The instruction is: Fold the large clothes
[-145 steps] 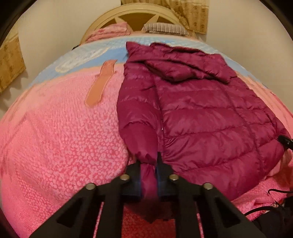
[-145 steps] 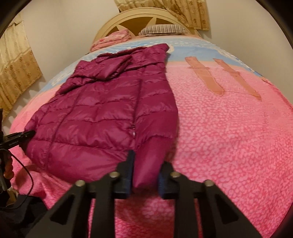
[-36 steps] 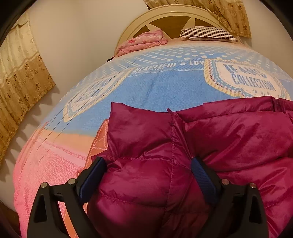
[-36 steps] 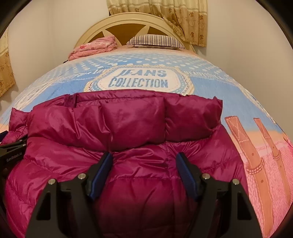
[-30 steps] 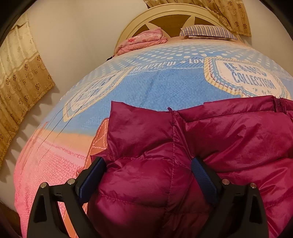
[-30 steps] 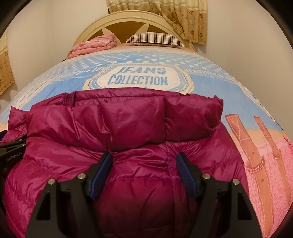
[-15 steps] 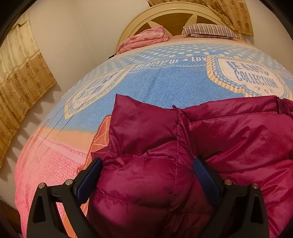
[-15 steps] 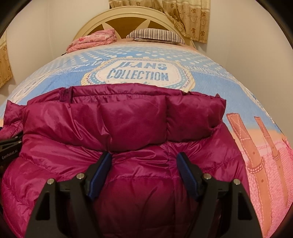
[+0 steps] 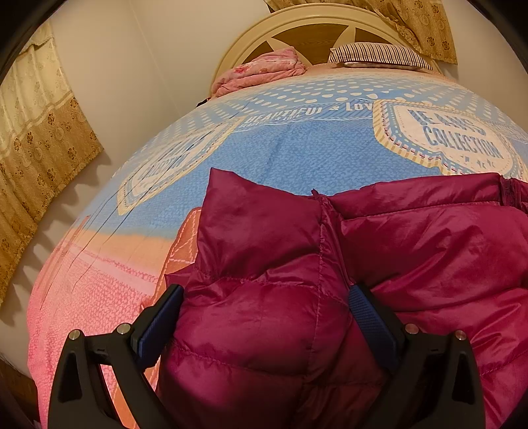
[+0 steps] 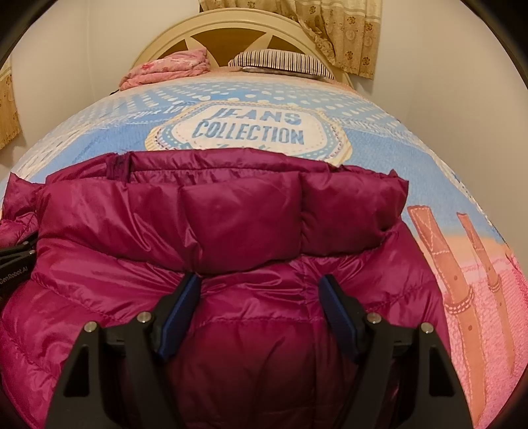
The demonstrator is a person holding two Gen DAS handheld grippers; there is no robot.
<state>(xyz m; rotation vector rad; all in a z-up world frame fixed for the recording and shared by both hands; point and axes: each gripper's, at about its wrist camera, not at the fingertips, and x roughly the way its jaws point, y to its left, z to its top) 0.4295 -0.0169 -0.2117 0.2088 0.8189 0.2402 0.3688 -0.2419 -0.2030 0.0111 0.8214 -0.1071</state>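
I have the jacket (image 10: 250, 231) lying on the bed (image 9: 297, 148), its far edge reaching the "JEANS COLLECTION" patch (image 10: 250, 132) printed on the blue part of the cover. My left gripper (image 9: 267, 303) is spread wide, one finger on each side of a puffed quilted section at the jacket's left end. My right gripper (image 10: 260, 290) is spread too, its tips just under a thick folded roll of the jacket. Whether the pads (image 10: 180, 308) actually press the fabric I can't quite tell; the view is too close. At the head of the bed sit a pink bundle (image 10: 168, 67) and a striped pillow (image 10: 280, 62) against the headboard (image 10: 231, 29). Curtains (image 9: 36, 145) hang at my left.
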